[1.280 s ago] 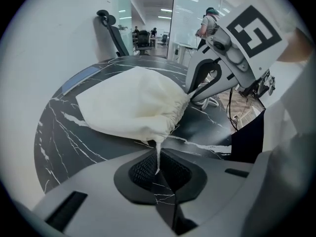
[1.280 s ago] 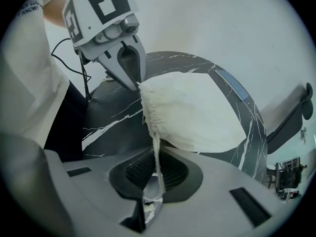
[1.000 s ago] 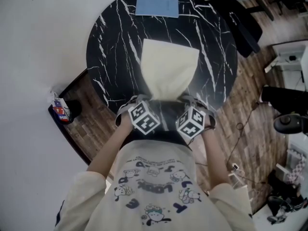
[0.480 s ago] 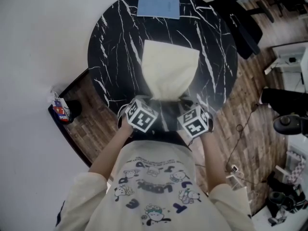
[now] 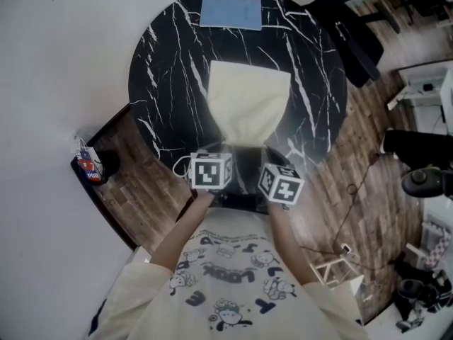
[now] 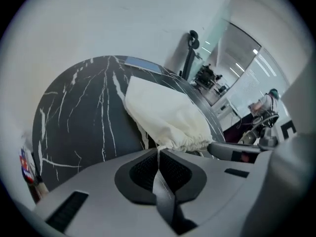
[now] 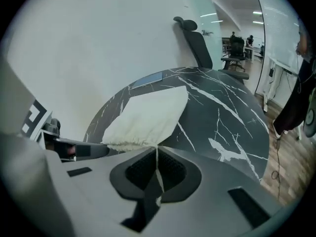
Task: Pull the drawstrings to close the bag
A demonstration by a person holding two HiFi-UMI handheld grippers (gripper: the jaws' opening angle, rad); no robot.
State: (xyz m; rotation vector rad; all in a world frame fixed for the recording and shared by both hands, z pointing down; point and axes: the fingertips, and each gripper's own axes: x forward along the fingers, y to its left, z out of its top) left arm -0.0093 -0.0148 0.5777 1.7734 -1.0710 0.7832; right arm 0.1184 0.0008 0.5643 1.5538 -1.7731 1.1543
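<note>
A cream drawstring bag (image 5: 248,99) lies in the middle of the round black marble table (image 5: 166,69), its gathered mouth toward me. Both grippers sit at that mouth, side by side near the table's front edge. My left gripper (image 5: 225,151) is shut on a thin white drawstring (image 6: 158,155) that comes out of the puckered mouth (image 6: 190,143). My right gripper (image 5: 264,155) is shut on the other drawstring (image 7: 157,163), which runs from the mouth (image 7: 129,143) down between its pads. Each gripper view shows the other gripper close beside it.
A blue pad (image 5: 231,10) lies at the table's far edge. A white wall runs along the left. An office chair (image 7: 197,46) stands behind the table. Wooden floor with cables (image 5: 354,190) lies to the right, and a small red item (image 5: 88,166) on the left.
Both grippers have rolled, so their marker cubes show other faces, and the forearms have drawn closer together. The bag's near end looks more tightly gathered.
</note>
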